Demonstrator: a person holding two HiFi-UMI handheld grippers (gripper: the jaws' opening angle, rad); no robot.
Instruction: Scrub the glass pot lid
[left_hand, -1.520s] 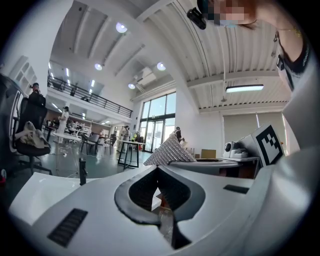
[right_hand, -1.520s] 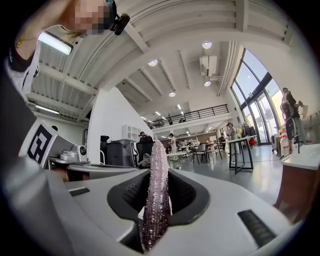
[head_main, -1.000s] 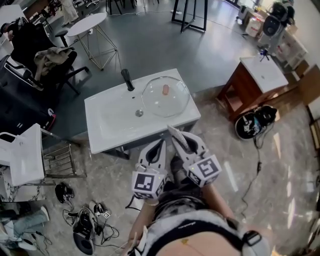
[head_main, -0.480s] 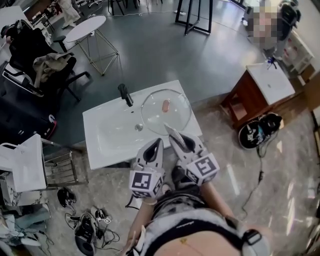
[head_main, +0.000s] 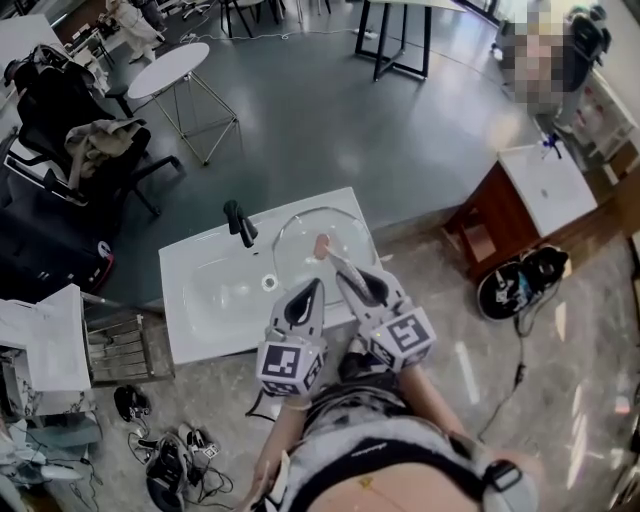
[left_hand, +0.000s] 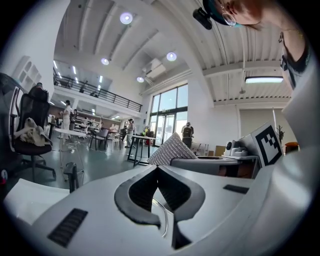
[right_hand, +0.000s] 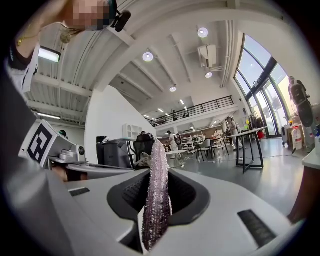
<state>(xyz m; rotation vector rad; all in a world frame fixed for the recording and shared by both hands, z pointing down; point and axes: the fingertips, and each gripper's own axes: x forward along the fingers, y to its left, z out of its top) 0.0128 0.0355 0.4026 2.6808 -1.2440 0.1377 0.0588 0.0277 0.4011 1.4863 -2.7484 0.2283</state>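
Your left tool (head_main: 314, 288) has its jaws pressed fully together with nothing between them, and it points over the near edge of the white sink (head_main: 195, 300). Your right tool (head_main: 350, 275) sits just beside it, clamped on a sparkly scrubbing cloth (right_hand: 156, 190) that stands on edge between the pads and sticks out past the tips. The glass pot lid (head_main: 298, 240) lies on the right part of the sink, knob up, just beyond both tools, with the black faucet (head_main: 238, 224) to its left
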